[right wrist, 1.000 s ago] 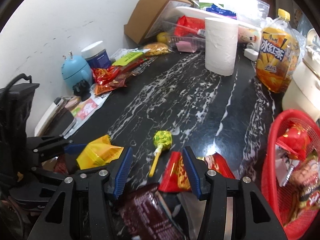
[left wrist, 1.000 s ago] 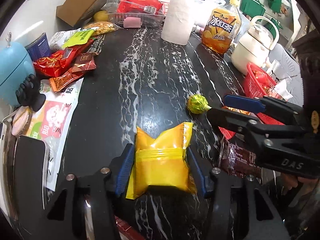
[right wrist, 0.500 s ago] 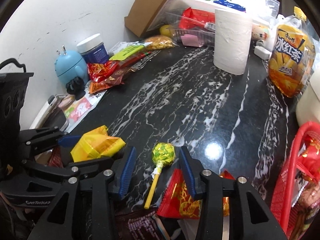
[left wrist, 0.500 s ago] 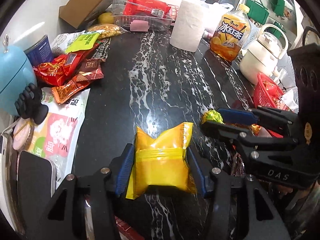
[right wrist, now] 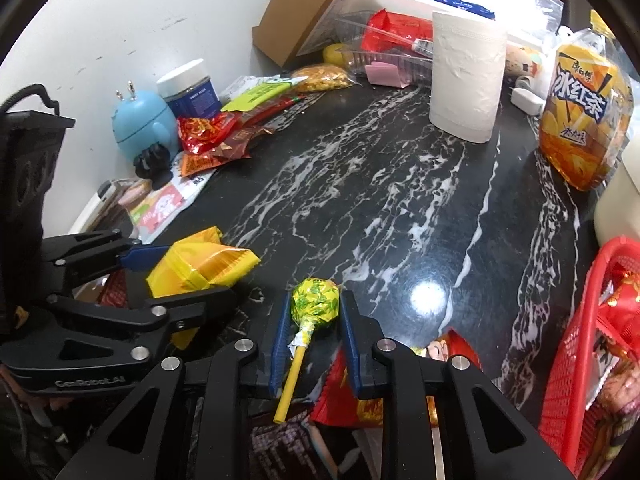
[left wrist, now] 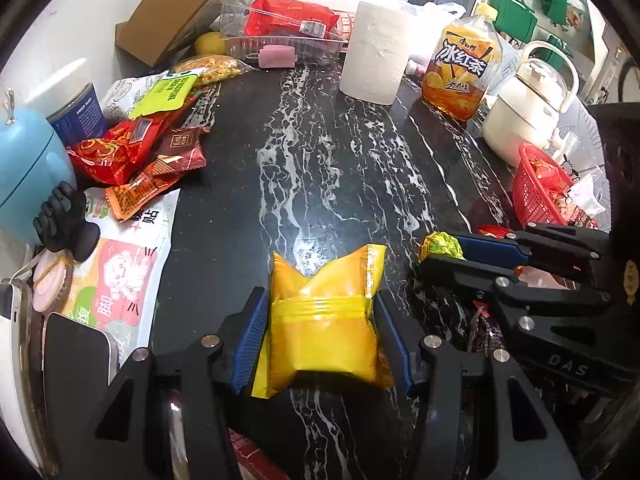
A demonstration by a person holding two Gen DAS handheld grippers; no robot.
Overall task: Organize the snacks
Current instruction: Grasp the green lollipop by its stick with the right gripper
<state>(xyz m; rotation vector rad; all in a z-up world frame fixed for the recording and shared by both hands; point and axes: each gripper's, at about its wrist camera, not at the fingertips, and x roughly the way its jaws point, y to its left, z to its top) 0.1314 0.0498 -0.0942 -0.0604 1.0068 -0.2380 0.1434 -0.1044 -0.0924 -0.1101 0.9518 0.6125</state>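
Snacks lie all over the black marble table (left wrist: 320, 128). The left hand-held gripper (left wrist: 320, 328) is clamped on a yellow snack packet (left wrist: 326, 320), its blue pads pressed into both sides, low over the table. The right hand-held gripper (right wrist: 314, 316) has narrowed onto the green wrapped head of a lollipop (right wrist: 314, 304), pads touching it on both sides. Only the right wrist view shows the yellow stick hanging down between the fingers and a red packet (right wrist: 360, 396) just under them; from the left wrist view, only the lollipop's head shows, at the gripper tips. The red basket (right wrist: 572, 360), already holding snacks, stands at the right, with a tea bottle (left wrist: 464, 68) and paper roll (left wrist: 376, 56) behind. More packets (left wrist: 132, 152) are piled at the left edge by a blue gadget (left wrist: 24, 172).
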